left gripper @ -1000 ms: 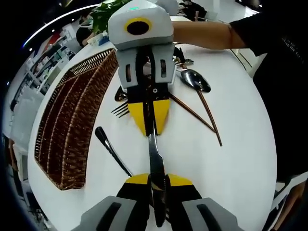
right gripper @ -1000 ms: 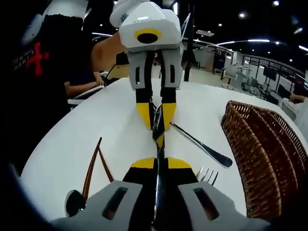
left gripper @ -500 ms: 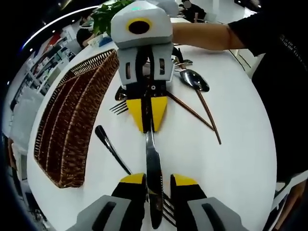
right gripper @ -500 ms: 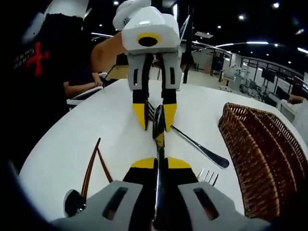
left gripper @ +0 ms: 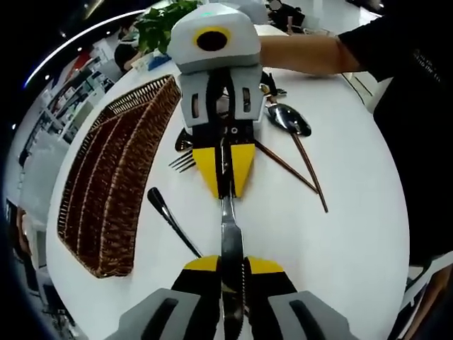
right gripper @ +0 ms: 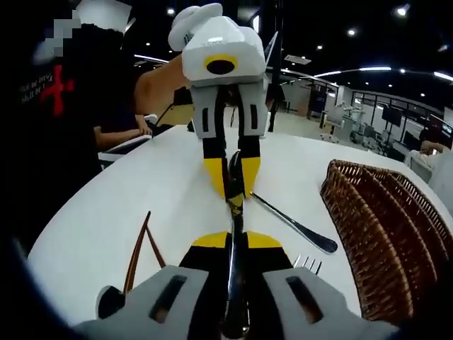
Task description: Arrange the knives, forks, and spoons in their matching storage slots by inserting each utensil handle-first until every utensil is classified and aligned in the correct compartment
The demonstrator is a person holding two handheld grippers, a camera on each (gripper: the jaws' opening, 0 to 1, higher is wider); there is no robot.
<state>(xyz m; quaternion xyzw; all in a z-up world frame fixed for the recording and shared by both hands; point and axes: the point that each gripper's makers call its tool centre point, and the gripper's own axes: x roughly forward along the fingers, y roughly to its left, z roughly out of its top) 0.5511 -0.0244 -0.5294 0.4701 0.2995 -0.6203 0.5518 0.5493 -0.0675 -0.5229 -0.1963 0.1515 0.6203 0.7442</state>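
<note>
**Knife held at both ends over the white table**

Knife (left gripper: 231, 237) runs up the centre of the left gripper view, one end clamped in the left gripper (left gripper: 232, 270) at the bottom, the other pinched by the right gripper (left gripper: 225, 180) above it. In the right gripper view, the right gripper (right gripper: 234, 244) grips the knife (right gripper: 234, 212) too. A wicker tray (left gripper: 117, 170) lies at the left, a spoon (left gripper: 289, 120) upper right, a fork (left gripper: 182, 161) beside the tray.

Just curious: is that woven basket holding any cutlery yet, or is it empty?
Looks empty: the wicker basket shows bare compartments in both views, while the knife is gripped by both grippers and a fork lies on the table.
</note>
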